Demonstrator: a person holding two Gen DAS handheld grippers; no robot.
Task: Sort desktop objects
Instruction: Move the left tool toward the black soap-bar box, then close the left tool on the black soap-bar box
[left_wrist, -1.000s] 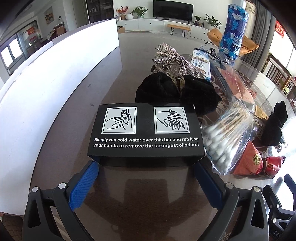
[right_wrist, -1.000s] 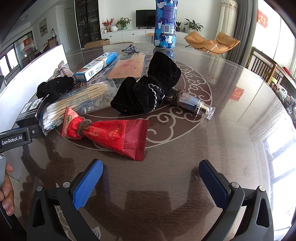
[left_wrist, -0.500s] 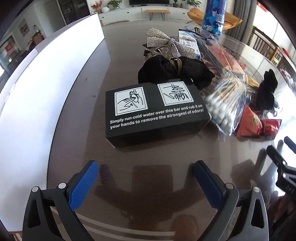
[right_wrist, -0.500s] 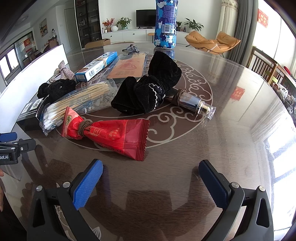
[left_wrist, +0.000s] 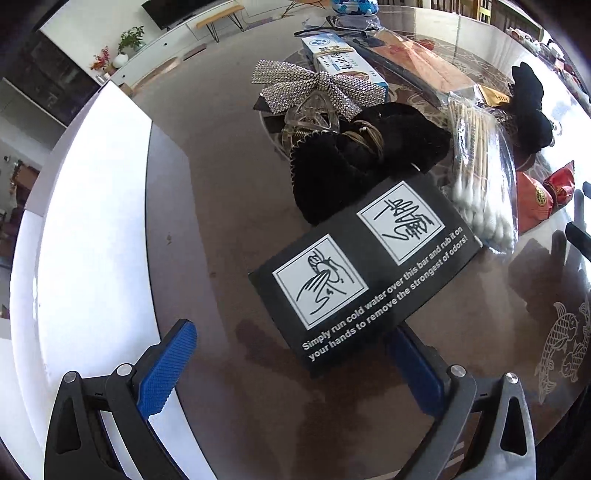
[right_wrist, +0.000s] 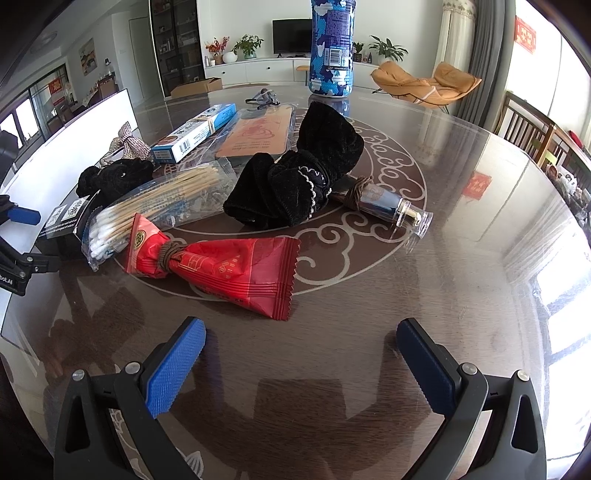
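A black box with white printed pictures (left_wrist: 364, 267) lies on the glass table, turned at an angle. My left gripper (left_wrist: 291, 354) is open; the box's near corner sits between its blue pads, close to the right pad. Behind the box lie a black scrunchie (left_wrist: 362, 158), a sparkly bow clip (left_wrist: 306, 86) and a bag of cotton swabs (left_wrist: 480, 173). My right gripper (right_wrist: 301, 354) is open and empty above bare glass, just short of a red packet tied with a hair band (right_wrist: 225, 264). A second black scrunchie (right_wrist: 295, 184) and a small bottle (right_wrist: 388, 206) lie beyond.
A white board (left_wrist: 81, 229) stands along the table's left side. A blue box (right_wrist: 194, 131), a flat orange packet (right_wrist: 258, 131) and a tall blue can (right_wrist: 332, 48) stand farther back. The left gripper shows at the left edge of the right wrist view (right_wrist: 18, 236).
My left gripper has moved left and turned, so the black box now lies skewed with its corner between the pads. The right gripper has not moved.
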